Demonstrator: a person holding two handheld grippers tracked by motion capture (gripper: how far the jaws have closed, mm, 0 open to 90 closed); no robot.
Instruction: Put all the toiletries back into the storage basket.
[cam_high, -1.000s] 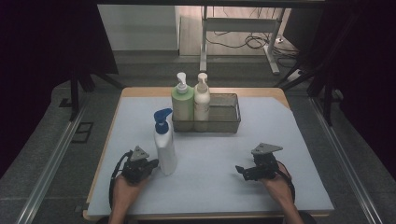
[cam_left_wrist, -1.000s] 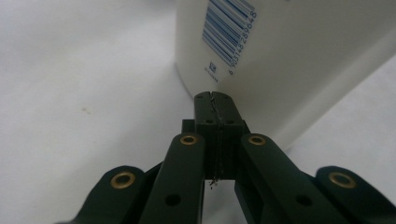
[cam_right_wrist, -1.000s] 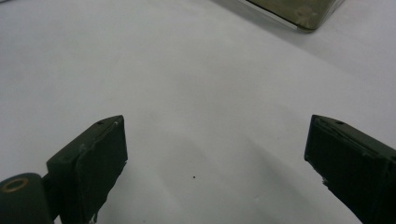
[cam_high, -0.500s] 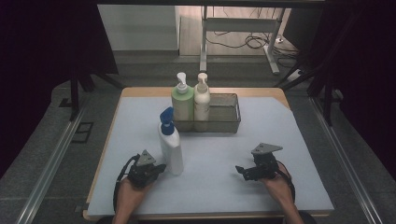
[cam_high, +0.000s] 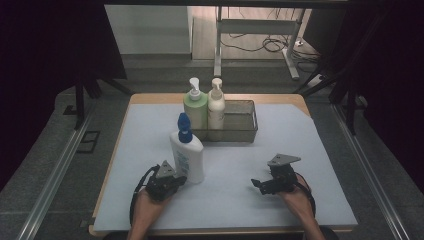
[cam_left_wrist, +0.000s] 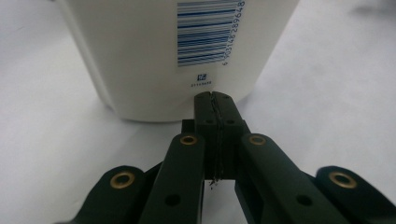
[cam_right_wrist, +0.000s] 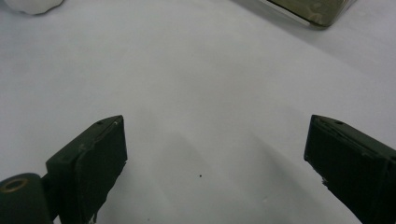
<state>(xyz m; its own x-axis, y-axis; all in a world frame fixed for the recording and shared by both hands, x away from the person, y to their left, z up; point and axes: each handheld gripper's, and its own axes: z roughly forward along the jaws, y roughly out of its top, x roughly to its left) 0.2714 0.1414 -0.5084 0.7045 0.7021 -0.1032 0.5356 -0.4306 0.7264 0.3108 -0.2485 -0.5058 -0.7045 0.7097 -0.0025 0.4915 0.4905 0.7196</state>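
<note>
A white pump bottle with a blue pump head stands upright on the white mat, left of centre. My left gripper lies low at the bottle's foot. In the left gripper view its jaws are pressed together, shut on nothing, and their tip touches the base of the bottle below the barcode. My right gripper rests on the mat at the right, pointing left. It stands wide open over bare mat with nothing between the jaws.
A dark mesh basket sits at the back centre. A green pump bottle and a cream pump bottle stand in its left end. The basket's corner appears in the right gripper view. The mat covers the wooden table.
My left gripper and the white pump bottle have slid to the right together, the bottle staying upright. The right gripper has not moved.
</note>
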